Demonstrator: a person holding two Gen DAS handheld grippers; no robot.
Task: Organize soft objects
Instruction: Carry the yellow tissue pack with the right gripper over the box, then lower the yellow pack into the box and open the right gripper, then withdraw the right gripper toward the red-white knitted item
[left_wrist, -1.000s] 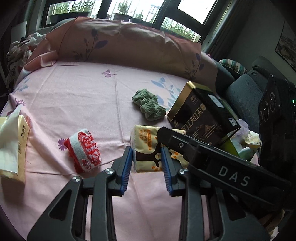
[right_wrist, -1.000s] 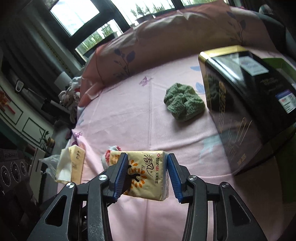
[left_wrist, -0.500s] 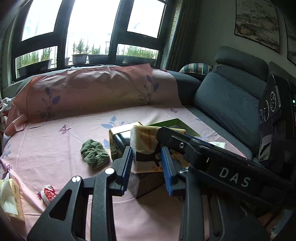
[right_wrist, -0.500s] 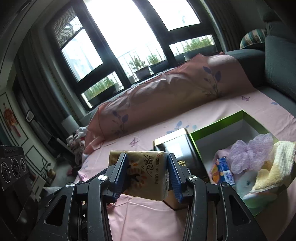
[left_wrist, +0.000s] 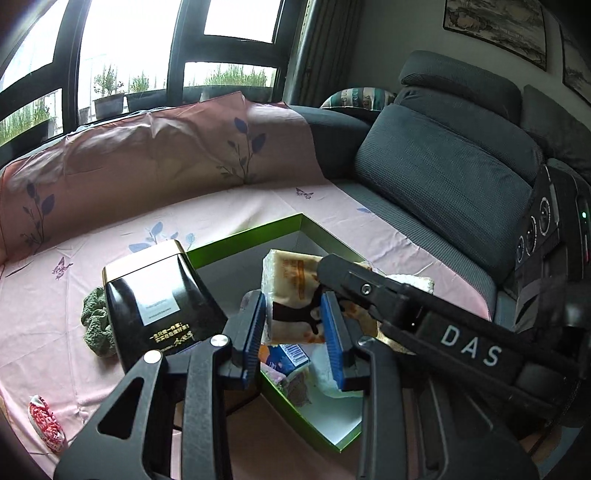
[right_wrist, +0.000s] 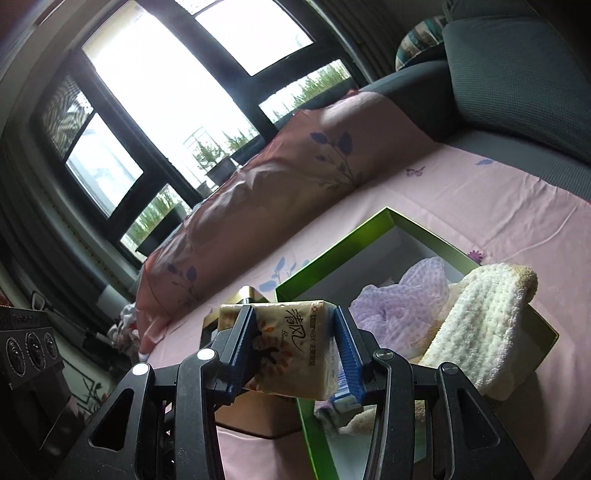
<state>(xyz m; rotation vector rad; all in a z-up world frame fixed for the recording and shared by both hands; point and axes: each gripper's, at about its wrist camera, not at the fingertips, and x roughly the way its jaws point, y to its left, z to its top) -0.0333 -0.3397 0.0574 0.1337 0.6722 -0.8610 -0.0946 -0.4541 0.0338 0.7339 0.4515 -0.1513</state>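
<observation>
One tissue pack (right_wrist: 291, 350) is gripped across its short width by the closed right claw (right_wrist: 293, 354) and held just above the near edge of the green box (right_wrist: 332, 258), while the left claw (left_wrist: 295, 332) is kept open and empty beside it.

The tissue pack (right_wrist: 291, 347) is wrapped in thin, glossy, crinkled plastic film. The right gripper (right_wrist: 293, 350) is matt black plastic, with ribbed blue rubbery fingers (right_wrist: 345, 347) and shiny metal screws. The green box (right_wrist: 332, 258) looks like smooth card, glossy outside and matt white inside. In it lie a rough, looped cream towel (right_wrist: 484, 325) and sheer lilac mesh cloth (right_wrist: 399, 302). The black tin (left_wrist: 155, 299) is glossy, with a gold metallic rim. The pink sheet (left_wrist: 74, 295) is smooth, creased printed cloth; the sofa cushion (left_wrist: 443, 173) is coarse grey weave.
</observation>
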